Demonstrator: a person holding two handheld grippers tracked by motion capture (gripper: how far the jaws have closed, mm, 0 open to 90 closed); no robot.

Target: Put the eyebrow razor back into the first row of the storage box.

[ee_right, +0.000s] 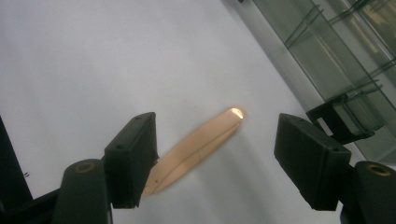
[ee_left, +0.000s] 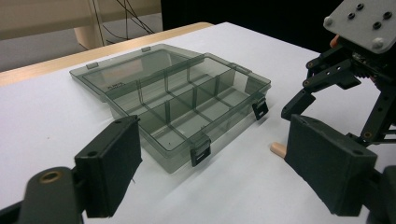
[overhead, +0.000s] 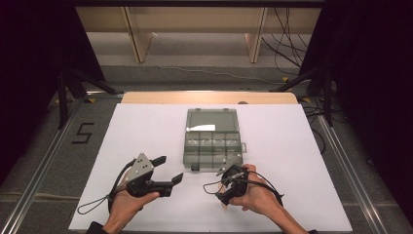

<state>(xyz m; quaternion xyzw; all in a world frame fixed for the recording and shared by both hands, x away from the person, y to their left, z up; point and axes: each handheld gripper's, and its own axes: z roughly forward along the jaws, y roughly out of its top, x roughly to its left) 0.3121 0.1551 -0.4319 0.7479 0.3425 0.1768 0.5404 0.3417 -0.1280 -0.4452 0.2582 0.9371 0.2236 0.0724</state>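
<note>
Open right gripper (ee_right: 215, 154) over tan stick (ee_right: 196, 151); compartment box (overhead: 213, 140) nearby

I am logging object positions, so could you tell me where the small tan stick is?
The tan stick lies on the white table between the open right gripper jaws, beside the compartment box's front latches.

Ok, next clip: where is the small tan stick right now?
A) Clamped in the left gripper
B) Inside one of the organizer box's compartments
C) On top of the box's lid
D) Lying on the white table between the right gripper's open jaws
D: in the right gripper view the tan stick lies flat on the white table, with the right gripper open around it; the organizer box sits beside it.
</note>
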